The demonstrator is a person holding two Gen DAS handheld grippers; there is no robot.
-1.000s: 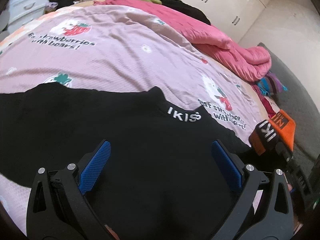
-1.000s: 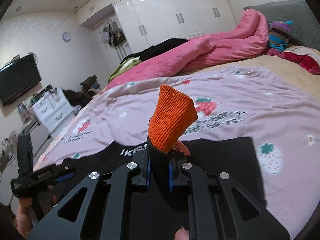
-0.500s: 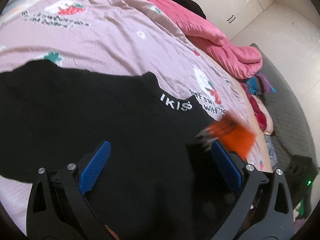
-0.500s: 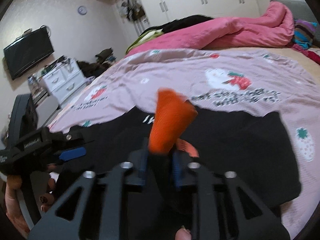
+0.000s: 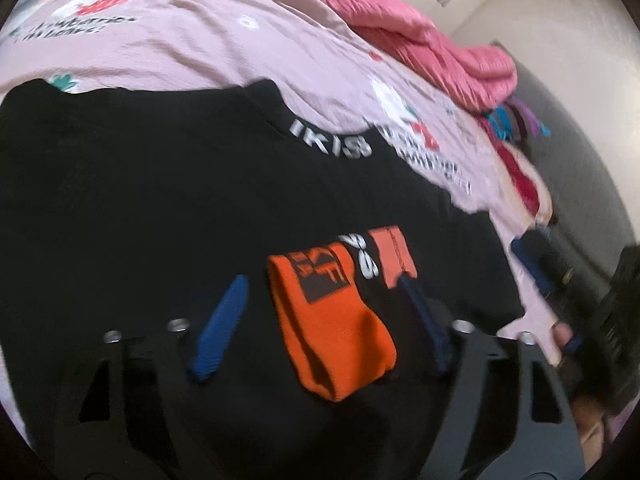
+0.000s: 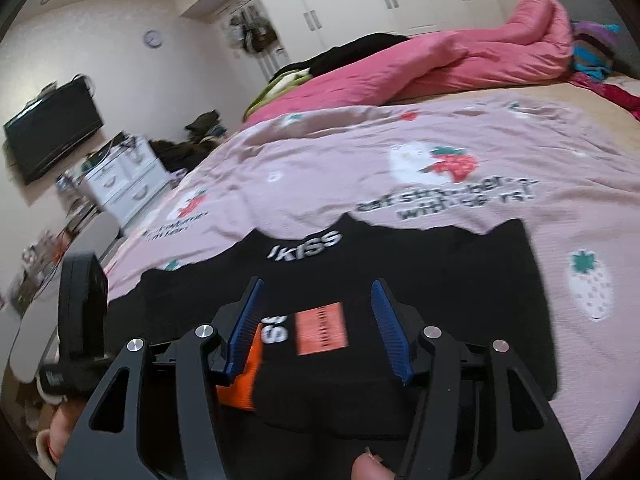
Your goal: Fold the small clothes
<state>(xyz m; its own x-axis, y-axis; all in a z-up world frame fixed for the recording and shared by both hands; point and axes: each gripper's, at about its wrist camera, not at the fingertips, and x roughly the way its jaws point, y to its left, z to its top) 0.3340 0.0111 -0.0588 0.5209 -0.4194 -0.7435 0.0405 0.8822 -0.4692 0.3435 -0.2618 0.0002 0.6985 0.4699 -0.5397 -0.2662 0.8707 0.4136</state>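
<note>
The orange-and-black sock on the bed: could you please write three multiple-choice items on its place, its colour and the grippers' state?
1. The sock lies on: A the black garment; B the pink quilt; C the floor.
2. The sock's toe end is: A green; B orange; C white.
3. The right hand-held gripper is: A shut on the sock; B open over it; C out of view.

A: black cloth surrounds it.
B: bright orange shows.
B: its jaws have just been opening, pads clear of the sock.
</note>
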